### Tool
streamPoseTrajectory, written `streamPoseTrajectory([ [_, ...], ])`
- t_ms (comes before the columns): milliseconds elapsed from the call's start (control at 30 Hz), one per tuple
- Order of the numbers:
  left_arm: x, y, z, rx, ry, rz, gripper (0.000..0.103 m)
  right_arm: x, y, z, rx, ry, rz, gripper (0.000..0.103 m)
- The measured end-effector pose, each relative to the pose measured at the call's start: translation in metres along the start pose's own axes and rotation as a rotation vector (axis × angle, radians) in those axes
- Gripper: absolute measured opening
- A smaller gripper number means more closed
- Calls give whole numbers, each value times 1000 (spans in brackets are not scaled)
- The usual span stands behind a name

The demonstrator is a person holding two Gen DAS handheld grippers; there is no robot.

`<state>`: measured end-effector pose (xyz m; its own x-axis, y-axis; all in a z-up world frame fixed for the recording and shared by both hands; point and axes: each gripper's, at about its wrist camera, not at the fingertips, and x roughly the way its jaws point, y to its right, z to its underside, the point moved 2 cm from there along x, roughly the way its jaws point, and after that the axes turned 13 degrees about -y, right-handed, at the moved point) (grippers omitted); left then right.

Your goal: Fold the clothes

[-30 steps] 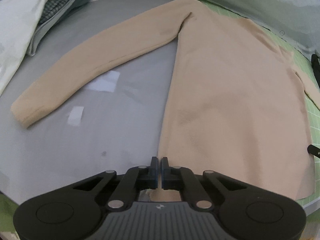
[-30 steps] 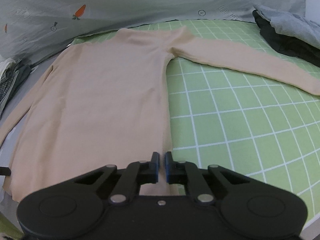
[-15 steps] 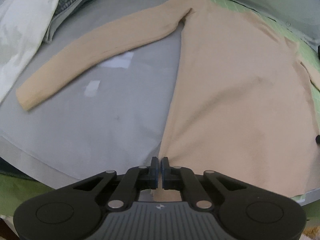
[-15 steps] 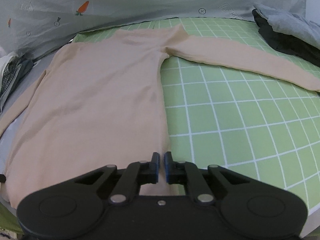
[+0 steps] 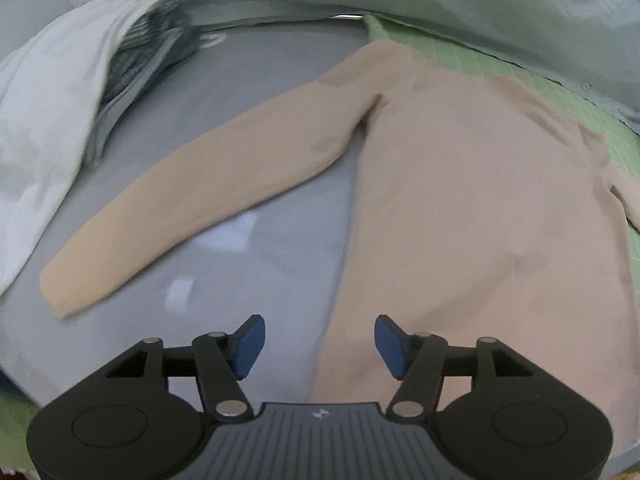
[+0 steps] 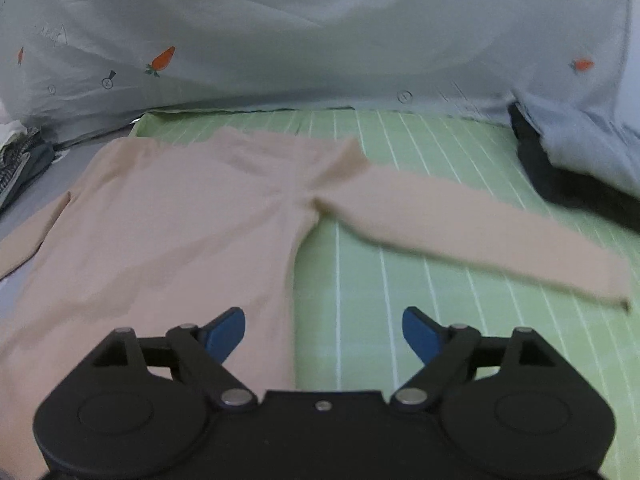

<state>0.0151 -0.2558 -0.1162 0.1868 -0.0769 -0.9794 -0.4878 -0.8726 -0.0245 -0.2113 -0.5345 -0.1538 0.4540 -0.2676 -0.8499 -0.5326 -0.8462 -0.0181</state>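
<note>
Across the work surface: you are looking at a beige long-sleeved knit top (image 5: 460, 208) lying flat, body smooth, both sleeves spread out.
Left sleeve (image 5: 208, 196): it is stretching away from the top's body over the grey sheet (image 5: 248, 264).
Right sleeve (image 6: 472, 232): it is lying out from the body on the green gridded mat (image 6: 400, 280).
Left gripper (image 5: 319, 346): its jaws are opening over the top's hem edge, gripping nothing.
Right gripper (image 6: 323, 334): its jaws are opening too, with nothing clamped.
Progress: you are only finishing the spreading; every fold seems left to do.
</note>
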Motion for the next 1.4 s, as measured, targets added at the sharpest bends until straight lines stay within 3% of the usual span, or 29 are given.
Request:
streamPoseTrajectory([
  [167,22,35,-38,34,-25,-1,64,37,14,-57,-45,-5,-27,86],
  [300,35,53,-68,33,-53,-31,64,73,20,-113,-84,1,-61,80],
  [367,41,58,-83,21,-67,-42,64,93,22,-142,-102,11,-84,74],
  [500,50,59,-108,-4,-71,-64,65,132,21,-189,-141,27,-130,74],
  [633,62,56,-127,-46,-94,-59,68,160,10,-214,-173,12,-181,71],
  [700,66,53,-132,-72,-106,-48,71,169,3,-219,-199,-10,-215,60],
  [733,67,52,-134,-84,-107,-42,72,172,-1,-219,-219,-26,-234,40],
  [800,69,49,-135,-93,-110,-36,78,174,-6,-219,-262,-26,-235,24],
  [833,70,47,-135,-94,-108,-33,80,173,-6,-219,-275,-22,-236,7],
  [933,72,41,-132,-111,-101,-12,86,174,3,-223,-236,-1,-199,6],
  [1067,77,35,-128,-124,-83,3,95,179,20,-223,-93,4,-188,6],
  [1133,76,34,-126,-127,-78,2,95,178,17,-223,-62,-8,-140,10],
  [1200,74,33,-125,-134,-72,2,94,173,10,-221,-30,-33,-73,31],
  [1267,66,26,-120,-149,-47,-4,94,162,6,-216,11,-39,-47,78],
  [1333,57,14,-112,-169,-18,-15,94,143,1,-202,32,-14,-79,95],
  [1400,48,-4,-101,-202,4,-36,94,122,-12,-183,25,-1,-93,99],
])
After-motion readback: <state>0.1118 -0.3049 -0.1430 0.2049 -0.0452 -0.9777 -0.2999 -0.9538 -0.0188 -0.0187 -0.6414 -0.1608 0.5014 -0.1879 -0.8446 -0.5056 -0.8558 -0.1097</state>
